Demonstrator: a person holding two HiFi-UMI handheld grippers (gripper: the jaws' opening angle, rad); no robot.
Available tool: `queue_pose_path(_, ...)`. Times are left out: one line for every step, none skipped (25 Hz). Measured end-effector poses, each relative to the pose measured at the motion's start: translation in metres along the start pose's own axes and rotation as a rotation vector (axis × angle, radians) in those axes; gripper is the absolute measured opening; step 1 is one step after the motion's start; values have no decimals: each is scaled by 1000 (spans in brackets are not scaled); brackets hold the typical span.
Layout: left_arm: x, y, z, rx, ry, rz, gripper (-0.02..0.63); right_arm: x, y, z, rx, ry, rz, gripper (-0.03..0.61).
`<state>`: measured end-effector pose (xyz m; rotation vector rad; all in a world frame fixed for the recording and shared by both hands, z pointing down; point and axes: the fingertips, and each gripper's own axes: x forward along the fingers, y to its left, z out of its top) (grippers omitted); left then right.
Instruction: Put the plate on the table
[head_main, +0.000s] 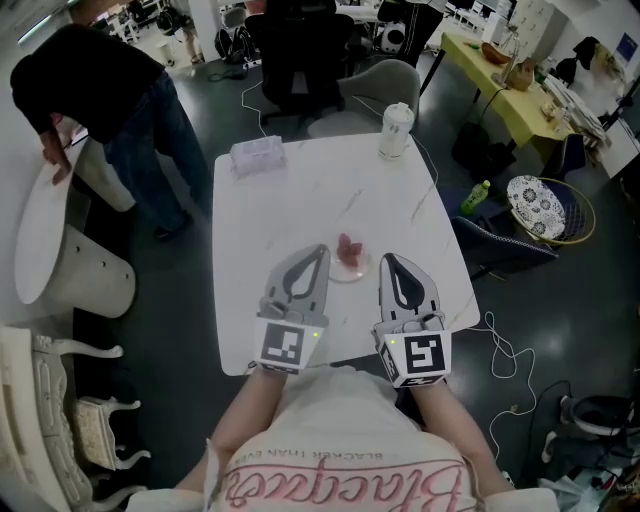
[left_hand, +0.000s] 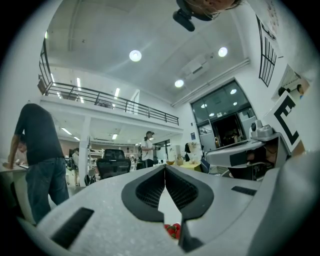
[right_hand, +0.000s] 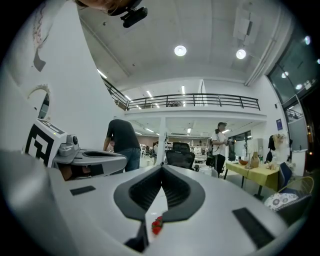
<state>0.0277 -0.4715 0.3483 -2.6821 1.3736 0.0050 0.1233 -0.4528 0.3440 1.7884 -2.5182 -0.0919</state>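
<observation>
**Tabletop.** The white marble tabletop (head_main: 300, 190) carries the plate (head_main: 348, 274) near its front edge. The plate lies flat, and red strawberries (head_main: 349, 251) sit on it.

**Left gripper.** The left gripper (head_main: 322, 249) rests low over the tabletop, just beside the plate's left rim. In the left gripper view its fingers (left_hand: 145, 187) meet at the tips and are fully closed, with nothing clamped between them. The strawberries (left_hand: 173, 231) show through the gap behind the tips.

**Right gripper.** The right gripper (head_main: 385, 258) lies just beside the plate's right rim, roughly parallel to the left one. In the right gripper view its fingers (right_hand: 180, 192) are likewise pressed together at the tips, with nothing held. A strawberry (right_hand: 157, 225) shows below the gap.

**Position of plate.** The plate sits between the two grippers. Contact with either one cannot be confirmed.

**Other items.** A tissue box (head_main: 258, 153) and a lidded cup (head_main: 396, 130) stand at the far side of the tabletop, well apart from the plate. A person in a dark top (head_main: 95, 85) leans over a round white table (head_main: 35, 240) at the left.
</observation>
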Motion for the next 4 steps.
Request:
queue_pose_path(0, -1, 0, -4, 0, 1, 5, 0, 0, 0, -2, 1, 5, 5)
queue_pose_path(1, -2, 0, -6, 0, 1, 5, -1, 1, -1, -4, 2, 9, 5)
queue_pose_path(1, -3, 0, -5, 0, 1, 5, -2, 1, -1, -5, 3, 12, 5)
queue_pose_path(1, -4, 0, -2, 0, 0, 5, -3, 1, -1, -6, 4, 14, 5)
